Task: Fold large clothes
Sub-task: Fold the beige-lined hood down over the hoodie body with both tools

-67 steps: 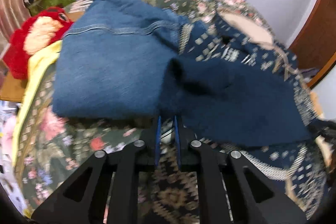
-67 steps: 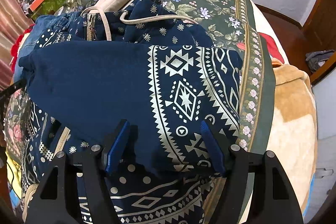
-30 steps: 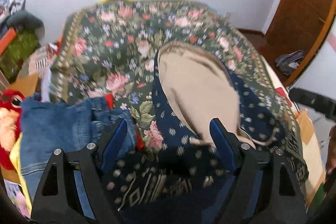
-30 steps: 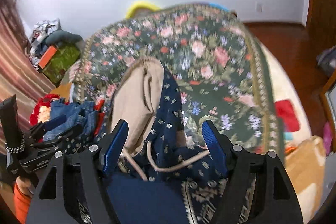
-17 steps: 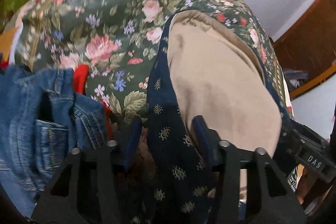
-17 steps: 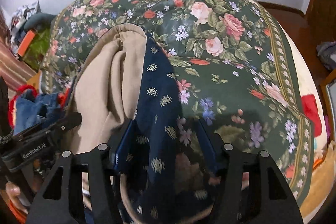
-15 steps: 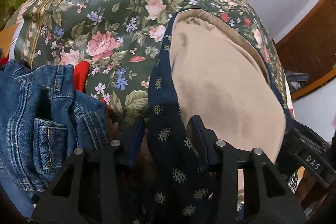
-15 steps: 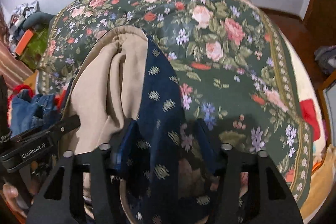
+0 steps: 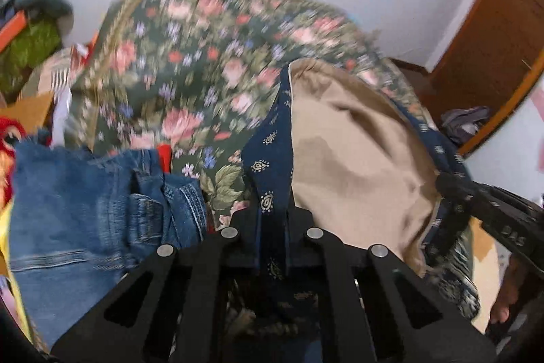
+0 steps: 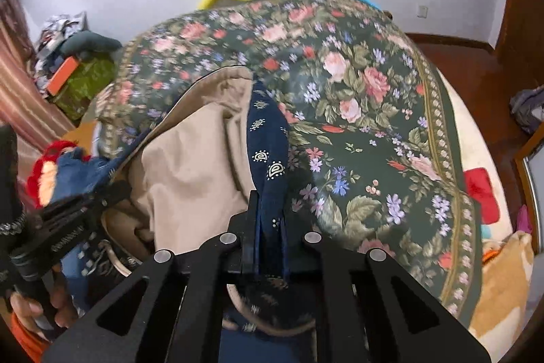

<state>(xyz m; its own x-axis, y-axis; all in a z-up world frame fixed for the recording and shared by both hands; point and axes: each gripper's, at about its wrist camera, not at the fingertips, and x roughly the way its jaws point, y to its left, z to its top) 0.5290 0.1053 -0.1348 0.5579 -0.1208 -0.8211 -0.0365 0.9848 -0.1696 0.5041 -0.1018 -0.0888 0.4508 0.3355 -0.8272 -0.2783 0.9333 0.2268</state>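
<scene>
The bed, under its dark green bedspread printed with pink roses [image 10: 374, 125], carries everything. Across it lies the large navy hooded garment with small gold motifs and a beige lining [image 9: 357, 159], hood opening upward; a heap of blue denim jeans [image 9: 85, 210] sits just beside it on the left.

Half a second ago both grippers stood partly open astride the hood's navy edges. Now the left gripper [image 9: 272, 227] has closed its fingers onto the hood's left edge, and the right gripper [image 10: 268, 227] pinches the right edge the same way, fabric showing between each pair. The blurred bedspread suggests both are already in motion. With both edges secured, the hood looks ready to be folded down over the body.
</scene>
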